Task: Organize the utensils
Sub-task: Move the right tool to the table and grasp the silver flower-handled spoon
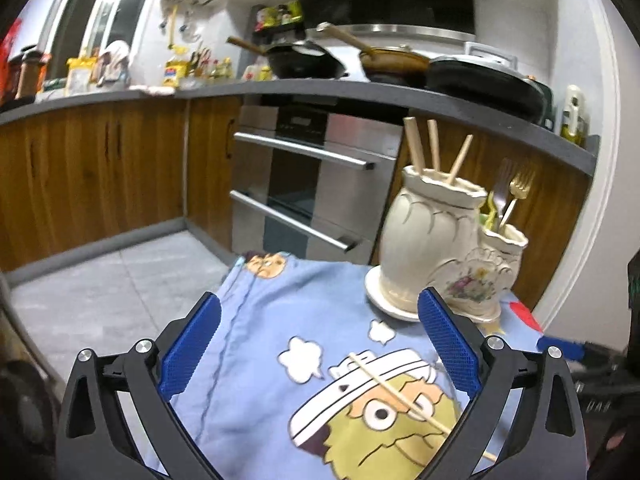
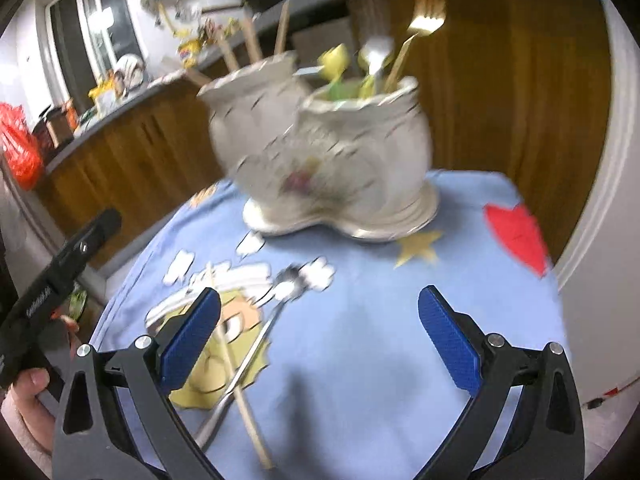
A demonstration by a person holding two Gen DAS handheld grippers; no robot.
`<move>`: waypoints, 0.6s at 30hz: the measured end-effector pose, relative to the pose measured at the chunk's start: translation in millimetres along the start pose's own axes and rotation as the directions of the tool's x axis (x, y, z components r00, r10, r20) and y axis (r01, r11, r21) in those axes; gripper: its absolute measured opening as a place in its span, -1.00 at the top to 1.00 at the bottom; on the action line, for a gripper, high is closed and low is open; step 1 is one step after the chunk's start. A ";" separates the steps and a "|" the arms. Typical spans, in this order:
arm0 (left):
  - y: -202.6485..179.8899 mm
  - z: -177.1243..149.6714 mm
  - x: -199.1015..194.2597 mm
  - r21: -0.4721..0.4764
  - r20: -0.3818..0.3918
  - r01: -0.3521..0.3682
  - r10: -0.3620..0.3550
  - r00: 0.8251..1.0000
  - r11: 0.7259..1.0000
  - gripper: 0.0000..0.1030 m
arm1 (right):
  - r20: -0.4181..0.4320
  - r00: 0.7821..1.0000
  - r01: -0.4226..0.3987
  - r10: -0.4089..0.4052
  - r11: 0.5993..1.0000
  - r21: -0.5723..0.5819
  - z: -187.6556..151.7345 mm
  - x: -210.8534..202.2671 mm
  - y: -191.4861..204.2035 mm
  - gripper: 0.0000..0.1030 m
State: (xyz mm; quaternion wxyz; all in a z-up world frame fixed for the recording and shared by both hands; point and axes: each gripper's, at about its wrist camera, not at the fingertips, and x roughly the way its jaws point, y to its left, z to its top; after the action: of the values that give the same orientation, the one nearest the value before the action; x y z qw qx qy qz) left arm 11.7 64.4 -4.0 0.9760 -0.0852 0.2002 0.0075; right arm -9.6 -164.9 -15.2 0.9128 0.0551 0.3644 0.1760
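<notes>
Currently both grippers, left gripper [image 1: 319, 344] and right gripper [image 2: 319, 340], are hovering released, fingers spread and grasping nothing. Spoon [image 2: 256, 344] and chopstick [image 2: 236, 376] are lying crossed on the table [image 2: 380, 320], near side of the ceramic holder [image 2: 320, 152].

**No legible text in either view**

The black handle of the left gripper [image 2: 60, 276], seen from the right wrist camera, carries pale lettering, perhaps a brand, too blurred to read. Packets on the counter [image 1: 280, 87] show labels, unreadable.
</notes>
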 end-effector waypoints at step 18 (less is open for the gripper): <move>6.2 -6.0 12.8 0.005 -0.099 0.039 -0.038 0.994 0.999 -0.90 | -0.134 0.987 0.063 -0.093 0.975 -0.212 -23.2 39.6 47.6 0.80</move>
State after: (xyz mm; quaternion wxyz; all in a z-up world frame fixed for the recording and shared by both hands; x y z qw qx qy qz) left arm 20.8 69.3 -15.5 0.9651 -0.0860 0.2467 -0.0163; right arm -12.2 -106.9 -46.8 0.8913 -0.0674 0.4105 0.1805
